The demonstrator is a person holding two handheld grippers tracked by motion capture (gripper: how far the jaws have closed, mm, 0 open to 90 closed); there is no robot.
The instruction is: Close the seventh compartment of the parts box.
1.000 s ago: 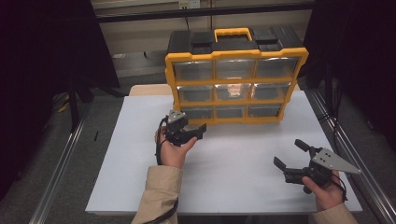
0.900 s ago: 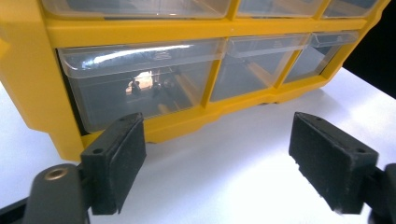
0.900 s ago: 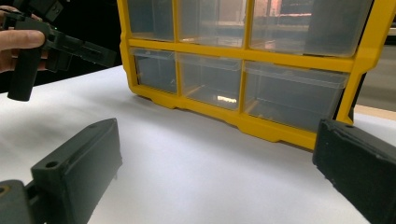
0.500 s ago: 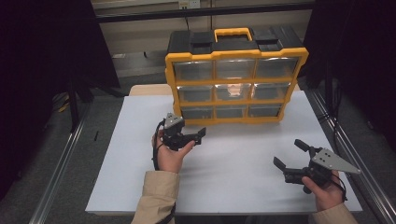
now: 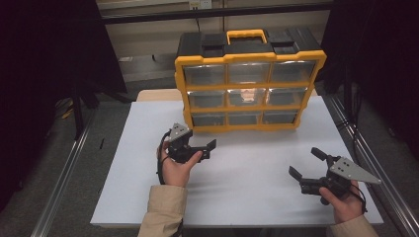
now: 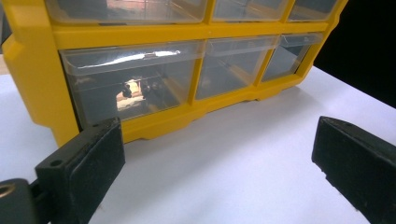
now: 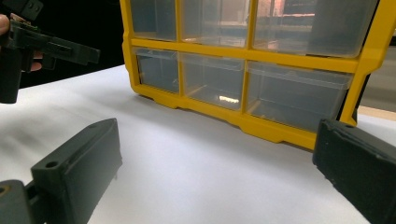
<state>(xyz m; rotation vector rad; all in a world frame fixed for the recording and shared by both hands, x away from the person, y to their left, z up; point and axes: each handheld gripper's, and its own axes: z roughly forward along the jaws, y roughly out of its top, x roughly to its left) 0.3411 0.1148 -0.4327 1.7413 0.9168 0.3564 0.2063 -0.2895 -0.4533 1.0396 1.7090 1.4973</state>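
A yellow and black organiser case (image 5: 249, 81) with nine clear drawers stands upright at the back of the white table (image 5: 247, 173). My left gripper (image 5: 202, 142) hovers just in front of its bottom-left drawer (image 6: 130, 86), apart from it. Its jaws have just been opening and stand wide, with nothing between them (image 6: 219, 154). Something small and dark shows through that drawer's front; I cannot tell what. My right gripper (image 5: 307, 163) is held low at the front right, open and empty (image 7: 219, 154), facing the case's bottom row. The left gripper (image 7: 56, 46) also shows in the right gripper view.
The case has a yellow carry handle (image 5: 246, 34) on top. Metal rails (image 5: 64, 173) run along both sides of the table, and the room around is dark. Bare white tabletop lies between the two grippers.
The left gripper's jaws have spread wider and the hand has drawn back slightly from the case. The right gripper has stayed where it was.
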